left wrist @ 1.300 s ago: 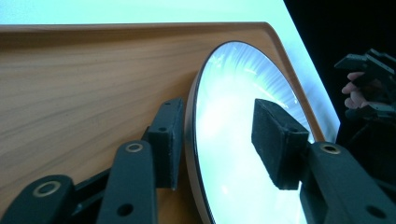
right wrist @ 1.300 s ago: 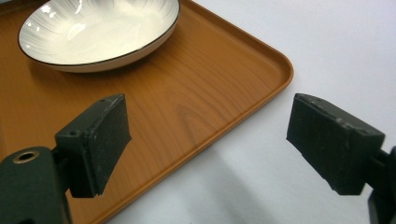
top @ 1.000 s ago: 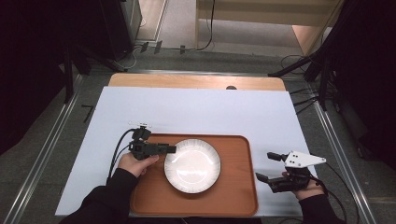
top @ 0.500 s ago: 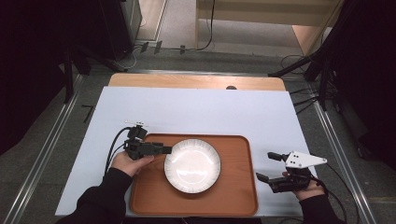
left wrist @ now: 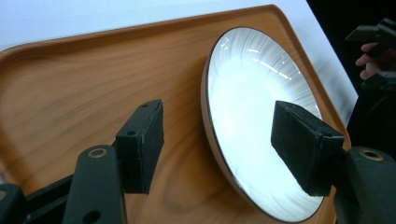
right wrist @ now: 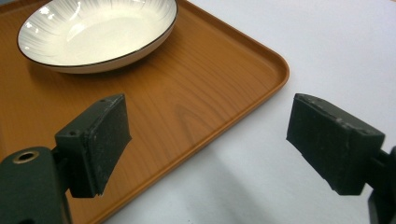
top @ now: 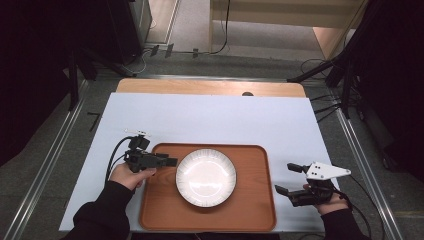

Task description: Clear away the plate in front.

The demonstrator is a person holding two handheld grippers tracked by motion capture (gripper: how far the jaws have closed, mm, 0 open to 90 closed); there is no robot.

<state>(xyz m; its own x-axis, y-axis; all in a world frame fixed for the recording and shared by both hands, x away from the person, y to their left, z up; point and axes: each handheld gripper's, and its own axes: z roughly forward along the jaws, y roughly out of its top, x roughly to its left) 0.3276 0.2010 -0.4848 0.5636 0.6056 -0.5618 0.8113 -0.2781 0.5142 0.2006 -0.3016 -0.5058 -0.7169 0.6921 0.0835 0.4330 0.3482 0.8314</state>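
The white plate point(left wrist: 254, 121) is seen on the wooden tray point(left wrist: 84, 84), just ahead of the wide-spread left gripper point(left wrist: 226, 144), its rim lying between the fingers. The right gripper point(right wrist: 210, 149) is held wide apart over the tray's corner, nothing gripped, the plate well beyond.

- You have no lettering, label, brand, number or sign to read anywhere here.
- Nothing near either of your tongs carries legible print in any view.
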